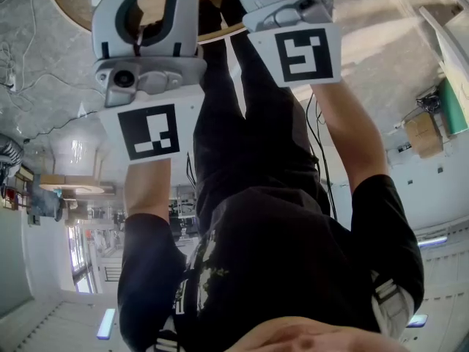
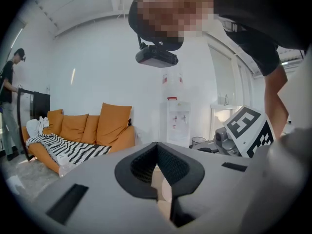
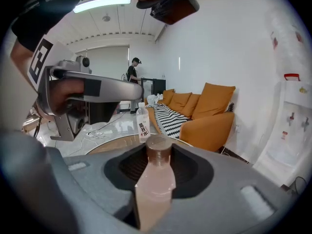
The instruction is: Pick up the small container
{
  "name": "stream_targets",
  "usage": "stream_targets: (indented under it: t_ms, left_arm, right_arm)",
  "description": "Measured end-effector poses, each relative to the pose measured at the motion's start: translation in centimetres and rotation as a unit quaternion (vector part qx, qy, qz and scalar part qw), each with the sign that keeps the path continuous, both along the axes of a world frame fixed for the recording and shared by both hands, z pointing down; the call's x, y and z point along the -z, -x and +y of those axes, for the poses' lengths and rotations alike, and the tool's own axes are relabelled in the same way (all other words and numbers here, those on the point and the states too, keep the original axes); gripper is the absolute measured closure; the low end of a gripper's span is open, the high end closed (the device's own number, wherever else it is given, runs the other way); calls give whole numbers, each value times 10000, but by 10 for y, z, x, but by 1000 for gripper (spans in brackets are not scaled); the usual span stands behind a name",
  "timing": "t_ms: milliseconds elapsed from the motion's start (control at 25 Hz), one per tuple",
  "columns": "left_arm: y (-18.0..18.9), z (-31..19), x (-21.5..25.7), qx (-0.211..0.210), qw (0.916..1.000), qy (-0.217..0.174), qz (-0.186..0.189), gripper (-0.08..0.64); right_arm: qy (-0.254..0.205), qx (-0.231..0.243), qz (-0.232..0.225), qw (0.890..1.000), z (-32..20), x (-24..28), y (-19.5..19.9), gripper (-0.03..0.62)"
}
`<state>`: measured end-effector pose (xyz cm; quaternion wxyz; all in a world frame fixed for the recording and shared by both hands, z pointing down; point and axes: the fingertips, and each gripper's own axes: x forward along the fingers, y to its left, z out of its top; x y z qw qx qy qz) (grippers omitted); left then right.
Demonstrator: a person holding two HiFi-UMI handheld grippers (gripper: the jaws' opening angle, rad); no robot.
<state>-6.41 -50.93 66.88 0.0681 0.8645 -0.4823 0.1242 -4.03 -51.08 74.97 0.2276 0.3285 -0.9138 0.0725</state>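
In the right gripper view, a small pinkish bottle (image 3: 155, 184) with a brown cap (image 3: 159, 147) stands upright between the dark pads, and my right gripper (image 3: 158, 155) is shut on it. The tips of my left gripper (image 2: 157, 147) meet in the left gripper view. A pale beige patch shows in the gap behind them, and I cannot make out what it is. The head view shows both grippers from behind, held high, by their marker cubes: the left (image 1: 150, 132) and the right (image 1: 302, 53). Their fingertips are cut off at the top edge.
A clear water bottle (image 3: 142, 123) stands on a round wooden table (image 3: 112, 143). Behind it are an orange sofa (image 3: 204, 111) with a striped blanket, a water dispenser (image 2: 176, 121), and a person (image 3: 131, 74) standing far back. Cables lie on the floor.
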Motion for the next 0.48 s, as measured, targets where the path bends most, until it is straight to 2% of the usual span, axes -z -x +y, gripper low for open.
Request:
stream_targets:
  t_ms: [200,360,480]
  left_arm:
    - [-15,-11,27,-54,9999,-96,-40,558]
    - [-33,-14,54,-80,9998,-200,-56,558]
    - [-34,-8,73,-102,9997,-216,-96,558]
  right_arm:
    - [-37,196,0,9998,-1,33,-8,457]
    - [-95,219,-128,9996,5,63,-20,457]
    - [-76,232,-52,9997,12,82,-22,457]
